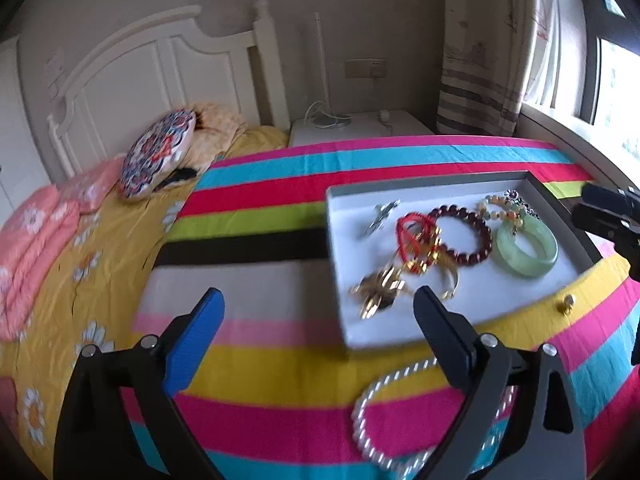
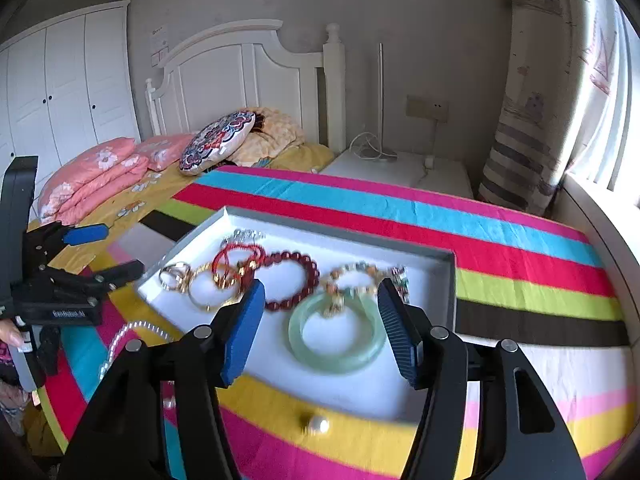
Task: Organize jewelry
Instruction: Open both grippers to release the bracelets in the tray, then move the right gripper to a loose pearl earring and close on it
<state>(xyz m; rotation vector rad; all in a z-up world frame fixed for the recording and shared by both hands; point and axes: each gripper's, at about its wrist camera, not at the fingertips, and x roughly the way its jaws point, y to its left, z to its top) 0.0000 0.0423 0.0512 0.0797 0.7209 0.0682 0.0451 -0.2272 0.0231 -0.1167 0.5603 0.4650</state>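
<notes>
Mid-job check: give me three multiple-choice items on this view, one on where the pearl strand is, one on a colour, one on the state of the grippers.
1. Where does the pearl strand lie?
A. in the tray
B. on the striped cover, outside the tray
C. on the nightstand

2. What colour is the bangle?
A. pale green
B. black
C. bright orange

3. How do the two grippers stand?
A. both open, nothing between the jaws
B. left shut on the bangle
C. right shut on the pearl strand

Answers:
1 B: the strand rests on the cover in front of the tray, near the left gripper.
2 A: it shows pale green on the tray's white lining, beside the dark red bead bracelet.
3 A: the pads of the left gripper and the right gripper stand apart and grip nothing.
</notes>
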